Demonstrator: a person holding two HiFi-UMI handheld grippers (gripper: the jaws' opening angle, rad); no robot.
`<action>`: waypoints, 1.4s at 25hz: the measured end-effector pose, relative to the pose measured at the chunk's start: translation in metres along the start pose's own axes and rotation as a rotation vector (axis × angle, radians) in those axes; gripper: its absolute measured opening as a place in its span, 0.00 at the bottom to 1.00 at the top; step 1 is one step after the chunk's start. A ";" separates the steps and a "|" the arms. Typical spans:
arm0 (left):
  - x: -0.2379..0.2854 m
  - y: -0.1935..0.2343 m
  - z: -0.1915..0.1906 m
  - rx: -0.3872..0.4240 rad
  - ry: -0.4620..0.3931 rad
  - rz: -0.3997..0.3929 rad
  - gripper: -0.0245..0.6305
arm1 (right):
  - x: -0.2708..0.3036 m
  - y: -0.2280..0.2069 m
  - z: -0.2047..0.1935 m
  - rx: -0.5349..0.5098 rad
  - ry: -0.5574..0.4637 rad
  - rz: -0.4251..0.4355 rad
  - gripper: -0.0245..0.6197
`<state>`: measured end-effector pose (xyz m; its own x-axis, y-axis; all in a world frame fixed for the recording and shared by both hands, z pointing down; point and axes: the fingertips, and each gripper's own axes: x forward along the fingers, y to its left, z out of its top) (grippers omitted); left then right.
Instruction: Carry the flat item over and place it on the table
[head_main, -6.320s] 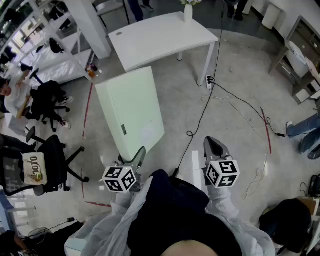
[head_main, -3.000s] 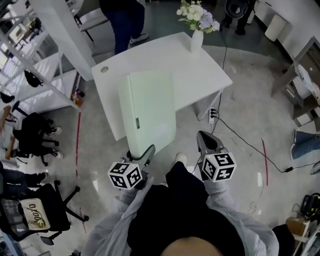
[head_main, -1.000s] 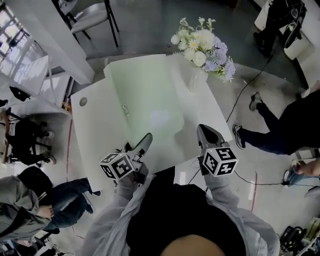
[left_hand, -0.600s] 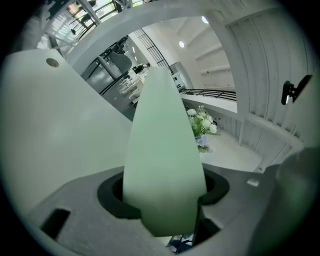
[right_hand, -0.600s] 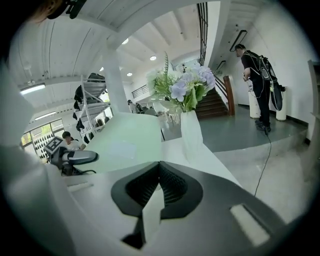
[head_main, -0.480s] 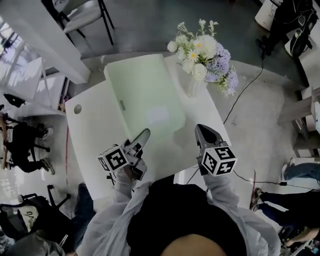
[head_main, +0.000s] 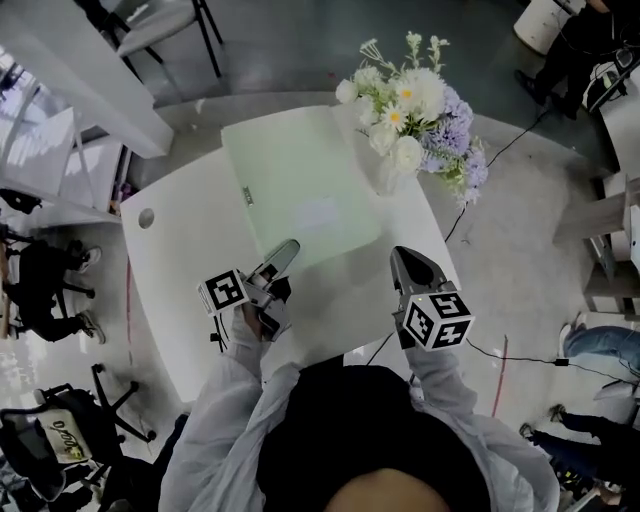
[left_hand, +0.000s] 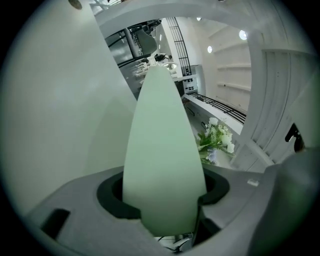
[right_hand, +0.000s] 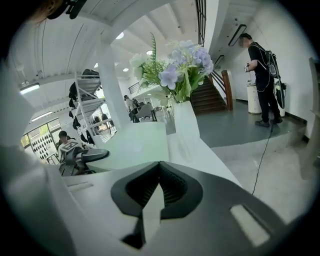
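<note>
My left gripper (head_main: 286, 250) has its jaws clamped on the flat pale-green panel (head_main: 300, 190). They hold it by the near edge, close to the near-left corner. One jaw sits on each face, with the edge seated deep in the throat between them. From there the panel runs straight away from me, broad at the jaws and narrowing to a rounded far end in the left gripper view. From the head view it lies nearly level over the white bench (head_main: 180, 270), covering the middle and far part of the top. I cannot tell whether its underside is touching the bench or is just above it. The marker cube (head_main: 228, 293) rides behind the jaws, toward my sleeve.

My right gripper (head_main: 405, 256) is empty. Its jaws are closed tip to tip, with only a thin sliver of white bench showing through the gap behind the tips. They hang over the near right part of the bench, near the panel's near-right corner but apart from it. The panel lies ahead of these jaws and to their left.

Straight ahead of them, just beside the panel's right edge, stands a white vase (right_hand: 186, 120). It holds a bunch of white and lilac flowers (head_main: 420, 100).
</note>
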<state>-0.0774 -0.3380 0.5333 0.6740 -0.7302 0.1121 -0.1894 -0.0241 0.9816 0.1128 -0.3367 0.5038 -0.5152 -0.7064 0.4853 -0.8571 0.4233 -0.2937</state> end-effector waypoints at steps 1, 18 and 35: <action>0.002 0.004 0.002 -0.004 0.007 -0.001 0.47 | 0.001 -0.001 -0.001 0.001 0.004 -0.001 0.05; 0.024 0.046 0.014 -0.087 0.096 -0.013 0.46 | 0.032 -0.017 -0.015 0.021 0.064 -0.001 0.05; 0.023 0.062 0.035 0.262 0.067 0.286 0.62 | 0.048 -0.016 -0.021 0.012 0.089 0.020 0.05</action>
<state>-0.0985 -0.3801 0.5917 0.6108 -0.6870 0.3937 -0.5466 -0.0061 0.8374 0.1015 -0.3652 0.5495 -0.5311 -0.6440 0.5506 -0.8466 0.4298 -0.3139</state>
